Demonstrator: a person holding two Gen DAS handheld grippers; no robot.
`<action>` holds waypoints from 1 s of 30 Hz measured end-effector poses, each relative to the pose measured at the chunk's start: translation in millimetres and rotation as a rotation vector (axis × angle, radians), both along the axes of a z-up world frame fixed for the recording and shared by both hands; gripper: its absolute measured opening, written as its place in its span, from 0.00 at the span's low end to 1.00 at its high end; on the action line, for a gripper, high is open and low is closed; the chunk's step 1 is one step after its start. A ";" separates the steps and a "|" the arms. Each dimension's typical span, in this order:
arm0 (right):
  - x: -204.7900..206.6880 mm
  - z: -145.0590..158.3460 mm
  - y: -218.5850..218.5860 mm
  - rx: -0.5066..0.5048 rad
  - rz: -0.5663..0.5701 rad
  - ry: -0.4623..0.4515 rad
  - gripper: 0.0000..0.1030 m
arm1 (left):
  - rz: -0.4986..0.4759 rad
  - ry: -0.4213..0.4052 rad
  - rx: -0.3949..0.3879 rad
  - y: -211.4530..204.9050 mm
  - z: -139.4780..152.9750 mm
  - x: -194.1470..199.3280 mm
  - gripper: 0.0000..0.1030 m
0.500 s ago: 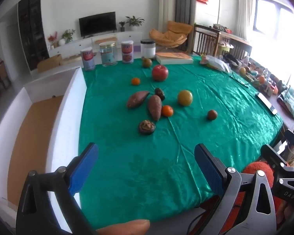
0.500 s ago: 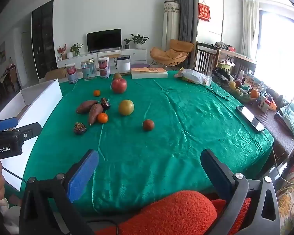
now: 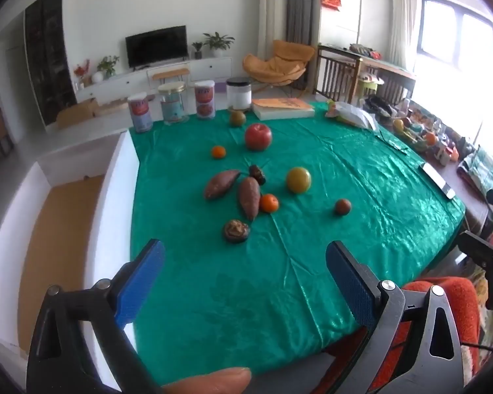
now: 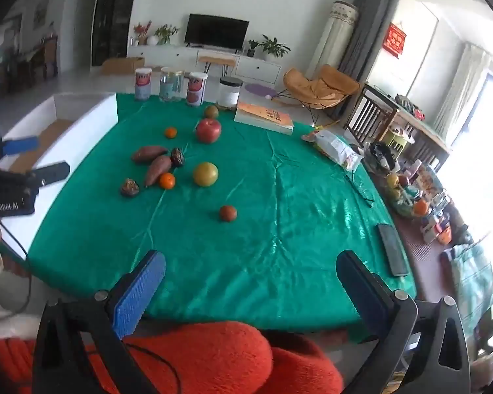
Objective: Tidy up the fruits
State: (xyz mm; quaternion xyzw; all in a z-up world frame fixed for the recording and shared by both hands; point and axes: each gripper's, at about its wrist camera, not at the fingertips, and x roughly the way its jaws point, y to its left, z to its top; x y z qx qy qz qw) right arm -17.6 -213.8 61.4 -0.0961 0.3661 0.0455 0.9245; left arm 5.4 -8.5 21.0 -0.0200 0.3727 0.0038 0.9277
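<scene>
On the green tablecloth (image 3: 312, 279) lies scattered produce: a red apple (image 3: 258, 136), a yellow-green round fruit (image 3: 298, 180), two small oranges (image 3: 268, 203) (image 3: 219, 152), a small brown-red fruit (image 3: 342, 206), a greenish fruit (image 3: 237, 118) near the back, two sweet potatoes (image 3: 249, 197) (image 3: 221, 184), a dark mushroom (image 3: 235, 230) and a dark lump (image 3: 257, 174). My left gripper (image 3: 245, 259) stands open over the near cloth, nothing between its blue pads. My right gripper (image 4: 249, 271) is open too, above the table's near edge; the apple (image 4: 208, 130) and yellow-green fruit (image 4: 205, 173) lie well beyond it.
A white box with a cardboard floor (image 3: 115, 197) stands against the table's left side. Several jars (image 3: 204, 99), a book (image 3: 282, 107) and a snack bag (image 3: 351, 115) line the far edge. A phone (image 4: 392, 249) lies at the right. An orange-red sleeve (image 4: 213, 354) is below.
The right wrist view has swung so the table now appears tilted and shifted left. The left gripper's view is nearly the same; the fruits have not moved.
</scene>
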 end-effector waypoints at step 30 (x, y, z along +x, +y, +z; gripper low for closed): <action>31.7 -91.4 10.1 0.142 -0.154 -0.120 1.00 | 0.087 0.099 0.073 -20.9 -72.8 31.9 0.96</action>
